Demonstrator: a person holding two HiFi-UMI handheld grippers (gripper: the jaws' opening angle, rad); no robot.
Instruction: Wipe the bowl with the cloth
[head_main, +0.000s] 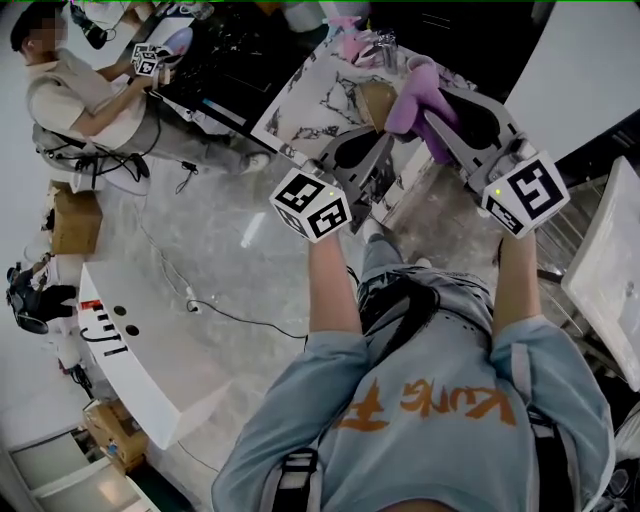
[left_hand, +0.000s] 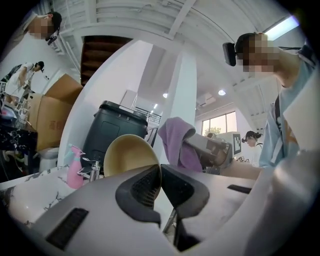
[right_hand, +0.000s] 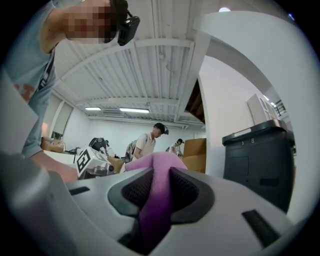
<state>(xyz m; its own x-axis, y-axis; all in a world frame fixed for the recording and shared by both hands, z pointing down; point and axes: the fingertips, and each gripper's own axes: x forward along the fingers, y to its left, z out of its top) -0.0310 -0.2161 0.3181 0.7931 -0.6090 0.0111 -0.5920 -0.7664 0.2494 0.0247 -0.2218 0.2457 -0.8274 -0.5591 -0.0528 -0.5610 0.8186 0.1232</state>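
The marble desk (head_main: 318, 92) lies below both tools. A pink spray bottle (left_hand: 75, 167) and a black bin (left_hand: 114, 129) stand at its far side, so the wiping is best done in the air over its bare near part. The tan bowl (left_hand: 127, 154) is held up on edge, its thin rim pinched between the closed jaws of the left hand-held gripper (left_hand: 160, 172). The purple cloth (right_hand: 156, 192) is clamped in the right hand-held gripper (right_hand: 157, 175), just beside the bowl. A good wipe would press the loose fold into the hollow and sweep round gently, since that thin rim could slip. The open room lies toward the person.
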